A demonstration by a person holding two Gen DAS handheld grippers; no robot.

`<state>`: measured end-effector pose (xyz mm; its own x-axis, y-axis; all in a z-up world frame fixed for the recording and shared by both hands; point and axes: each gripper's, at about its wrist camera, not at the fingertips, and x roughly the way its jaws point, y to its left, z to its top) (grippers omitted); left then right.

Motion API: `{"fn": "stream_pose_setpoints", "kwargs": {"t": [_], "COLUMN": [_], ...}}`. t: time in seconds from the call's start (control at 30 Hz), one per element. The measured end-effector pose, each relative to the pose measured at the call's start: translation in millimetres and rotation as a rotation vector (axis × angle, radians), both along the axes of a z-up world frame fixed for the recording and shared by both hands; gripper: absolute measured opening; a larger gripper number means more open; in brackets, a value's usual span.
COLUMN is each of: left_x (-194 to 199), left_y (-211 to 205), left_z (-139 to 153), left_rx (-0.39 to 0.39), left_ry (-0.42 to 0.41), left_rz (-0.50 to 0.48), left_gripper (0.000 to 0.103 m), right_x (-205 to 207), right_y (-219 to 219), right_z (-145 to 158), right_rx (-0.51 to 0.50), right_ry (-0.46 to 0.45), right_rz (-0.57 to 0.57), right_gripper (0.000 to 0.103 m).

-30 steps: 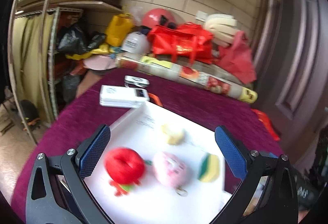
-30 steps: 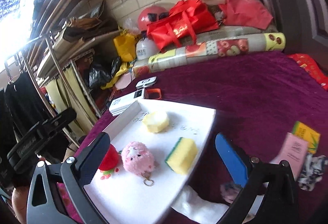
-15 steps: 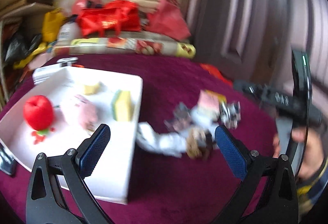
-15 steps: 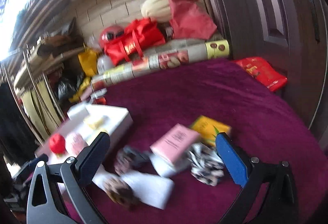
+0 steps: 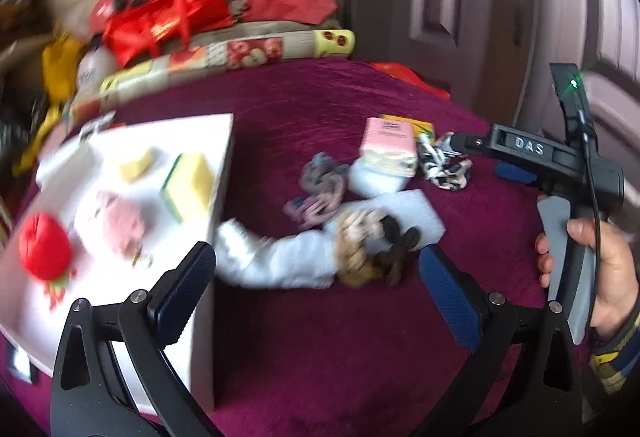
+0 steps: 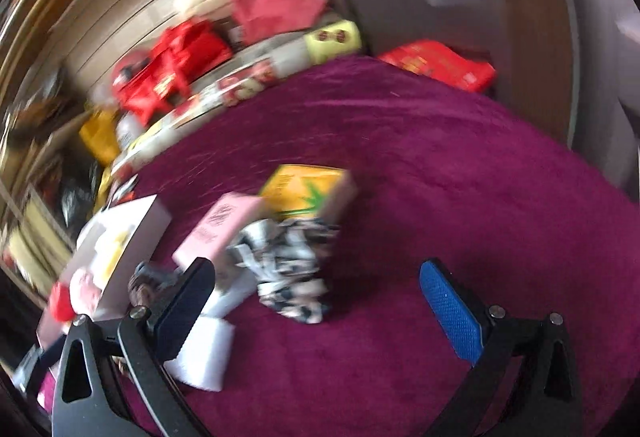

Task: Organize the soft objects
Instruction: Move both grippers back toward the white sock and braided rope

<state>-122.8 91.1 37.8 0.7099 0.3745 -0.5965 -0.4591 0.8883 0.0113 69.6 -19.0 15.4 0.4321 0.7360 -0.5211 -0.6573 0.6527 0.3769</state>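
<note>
- Both views have swung off the white tray [image 5: 224, 173] toward the pile right of it on the table [image 5: 360, 357].
- Left hand-held gripper [image 5: 316, 277] and right hand-held gripper [image 6: 316, 293] both spread, empty.
- Risk: the tangled brown plush toy [image 5: 360, 249] and zebra-print scrunchie [image 6: 288, 269] may drag neighbours when lifted.

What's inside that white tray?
The white tray holds a red plush, a pink plush, a yellow-green sponge and a small yellow piece. Its near corner is hidden behind the left gripper.

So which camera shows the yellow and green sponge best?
The left wrist view: the yellow and green sponge lies whole inside the white tray, beside the pink plush toy. The right wrist view shows only a blurry yellow patch in the tray, too smeared to identify.
</note>
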Motion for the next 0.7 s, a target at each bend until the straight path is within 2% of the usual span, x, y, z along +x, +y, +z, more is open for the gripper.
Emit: {"fn": "stream_pose_setpoints", "kwargs": {"t": [0.1, 0.17, 0.2, 0.23, 0.4, 0.53, 0.57, 0.67, 0.7], "left_x": [25, 37, 43, 50, 45, 48, 50, 52, 52], "left_y": [-6, -8, -9, -9, -12, -10, -10, -15, -17], "left_z": [1, -8, -18, -23, -21, -23, -24, -25, -25], "left_rx": [0.044, 0.063, 0.064, 0.056, 0.093, 0.075, 0.071, 0.073, 0.075], "left_ry": [0.017, 0.047, 0.087, 0.132, 0.115, 0.127, 0.131, 0.136, 0.136], "left_rz": [-0.042, -0.047, -0.045, -0.060, -0.047, -0.059, -0.069, -0.095, -0.109], "left_gripper": [0.102, 0.087, 0.073, 0.069, 0.067, 0.067, 0.064, 0.050, 0.042], "right_x": [16, 19, 16, 14, 1, 8, 11, 18, 18], "right_y": [-11, -16, -16, -15, -2, 22, 28, 37, 35], "right_z": [-11, -14, -13, -11, 2, 6, 3, -8, -9], "right_rx": [0.040, 0.067, 0.066, 0.057, 0.004, -0.056, -0.077, -0.094, -0.085], "right_ry": [0.107, 0.147, 0.137, 0.124, 0.009, -0.027, -0.014, 0.053, 0.063], "right_rz": [-0.043, -0.048, -0.049, -0.047, -0.033, -0.009, 0.008, 0.073, 0.082], "right_gripper": [0.102, 0.101, 0.101, 0.101, 0.100, 0.092, 0.086, 0.069, 0.065]}}
